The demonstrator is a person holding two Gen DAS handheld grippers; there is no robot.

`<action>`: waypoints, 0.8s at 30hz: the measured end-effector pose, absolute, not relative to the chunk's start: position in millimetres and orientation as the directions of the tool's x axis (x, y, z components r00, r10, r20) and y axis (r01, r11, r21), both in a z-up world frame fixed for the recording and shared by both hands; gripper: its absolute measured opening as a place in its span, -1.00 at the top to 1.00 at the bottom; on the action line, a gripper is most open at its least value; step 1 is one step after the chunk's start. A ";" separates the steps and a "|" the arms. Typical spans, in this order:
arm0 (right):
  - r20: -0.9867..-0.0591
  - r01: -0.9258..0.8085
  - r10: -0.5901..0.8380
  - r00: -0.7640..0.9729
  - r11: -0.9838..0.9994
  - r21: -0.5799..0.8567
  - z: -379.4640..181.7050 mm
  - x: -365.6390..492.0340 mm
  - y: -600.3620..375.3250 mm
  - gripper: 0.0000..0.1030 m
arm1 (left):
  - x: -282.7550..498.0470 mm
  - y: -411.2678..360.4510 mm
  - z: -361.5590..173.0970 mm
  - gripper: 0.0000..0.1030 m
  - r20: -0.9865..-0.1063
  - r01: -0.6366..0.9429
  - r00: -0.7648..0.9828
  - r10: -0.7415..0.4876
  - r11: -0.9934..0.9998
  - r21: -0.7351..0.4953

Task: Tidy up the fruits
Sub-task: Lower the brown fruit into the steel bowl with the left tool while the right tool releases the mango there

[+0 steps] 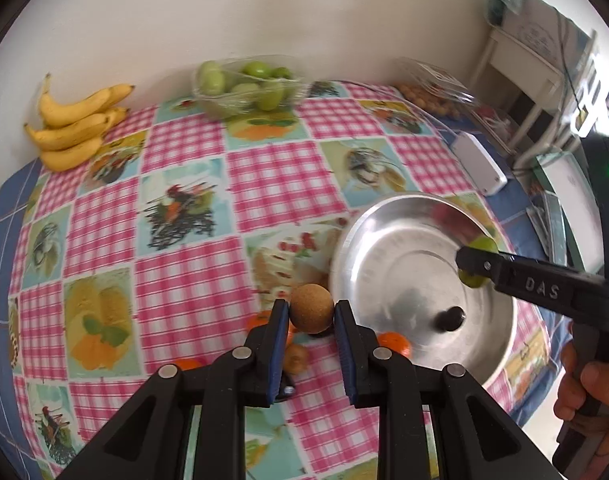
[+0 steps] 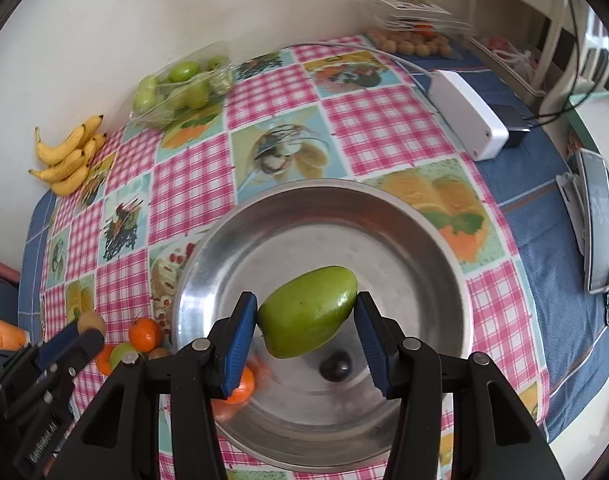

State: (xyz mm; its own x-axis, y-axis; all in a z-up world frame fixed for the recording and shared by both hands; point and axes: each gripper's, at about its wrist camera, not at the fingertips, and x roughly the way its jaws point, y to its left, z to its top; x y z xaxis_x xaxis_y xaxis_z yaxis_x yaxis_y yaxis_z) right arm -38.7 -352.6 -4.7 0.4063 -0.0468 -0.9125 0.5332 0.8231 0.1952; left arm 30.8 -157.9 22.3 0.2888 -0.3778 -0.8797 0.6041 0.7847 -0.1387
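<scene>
Checkered pink cloth [image 1: 280,176] with fruit pictures covers the surface, which sits against a plain white wall, blue fabric showing round the edges. Back by the wall there's a bunch of bananas [image 1: 74,126] and a clear tub of green fruits [image 1: 246,88], plus a second clear tub of small orange-brown fruits [image 2: 414,44] further right. White box [image 2: 470,114] with a cable lies on the right side of the cloth.

Big steel bowl [image 2: 384,224] takes up the middle, and the only thing lying in it is one small dark round fruit [image 2: 335,365].

Right claw [image 2: 307,322] is clamped on a green mango [image 2: 308,312], blue pads pressing on both ends, and it hangs right over the bowl, not touching the bottom. From the left wrist view you can see the same claw poking in over the bowl's far rim, with a hand [image 1: 592,400] round its handle.

Left claw [image 1: 311,314] is squeezed tight on a round brown fruit [image 1: 311,308], held above the cloth just beside the bowl's left edge. Under and around it sits a little pile on the cloth: a few oranges [image 2: 145,334], a kiwi [image 1: 296,357] and a pale green fruit [image 2: 120,354]. Pictures are a bit blurry, so some of those are hard to name for sure.
</scene>
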 end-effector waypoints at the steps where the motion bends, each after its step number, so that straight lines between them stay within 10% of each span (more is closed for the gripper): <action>1: -0.912 0.541 -0.046 0.408 0.817 0.200 -5.1 -41.9 -356.2 -0.01 | 26.6 -163.5 21.2 0.51 -0.881 0.616 0.281 -0.380 0.776 -0.138; 24: -0.941 0.574 -0.029 0.337 0.799 0.181 -39.7 -46.9 -373.5 -0.01 | 24.0 -211.4 -28.4 0.51 -0.922 0.642 0.200 -0.332 0.755 -0.133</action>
State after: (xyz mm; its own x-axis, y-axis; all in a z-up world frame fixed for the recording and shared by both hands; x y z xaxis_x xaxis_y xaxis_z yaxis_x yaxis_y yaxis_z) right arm -46.9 -373.5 -39.7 0.3372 -0.0294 -0.9410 0.5740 0.7987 0.1807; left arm 24.0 -211.4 -28.4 0.2001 -0.3320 -0.9218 0.6420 0.7552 -0.1326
